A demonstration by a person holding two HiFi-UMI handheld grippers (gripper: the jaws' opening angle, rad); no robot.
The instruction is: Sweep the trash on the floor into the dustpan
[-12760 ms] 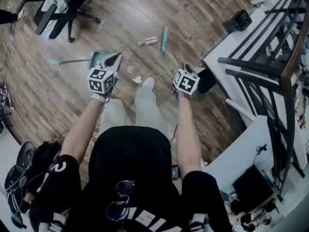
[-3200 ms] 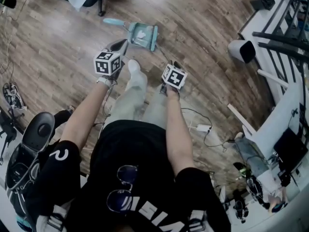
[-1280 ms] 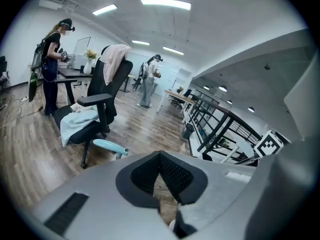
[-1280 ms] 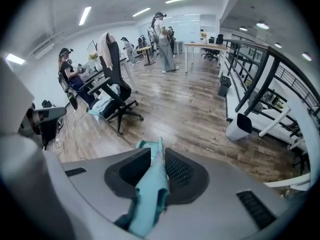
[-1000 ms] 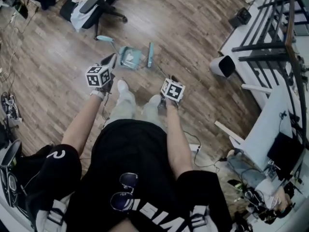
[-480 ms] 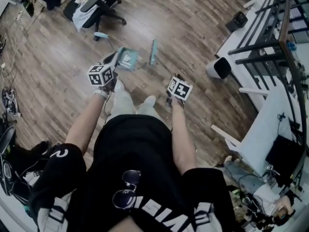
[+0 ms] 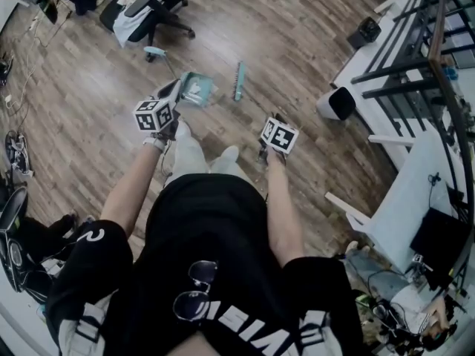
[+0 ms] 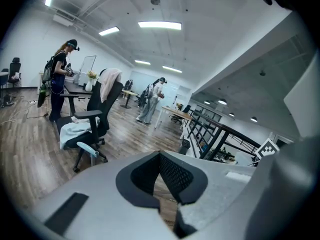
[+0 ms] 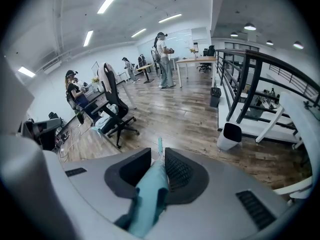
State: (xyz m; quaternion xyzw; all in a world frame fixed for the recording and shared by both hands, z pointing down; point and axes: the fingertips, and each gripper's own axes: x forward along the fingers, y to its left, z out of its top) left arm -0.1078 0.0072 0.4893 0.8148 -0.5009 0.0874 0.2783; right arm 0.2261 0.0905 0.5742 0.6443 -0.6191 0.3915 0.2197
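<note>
R gripper jaws pinching teal broom handle (brush head ahead), L gripper jaws pressed together, dustpan near

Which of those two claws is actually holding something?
The right claw: a teal broom handle sits clamped between its jaws, while the left claw grips nothing.

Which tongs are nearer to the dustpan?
Left. The left tongs sit close beside the dustpan, at its left edge. The right tongs, shut on the brush, are farther off to the dustpan's right, past the brush head.
</note>
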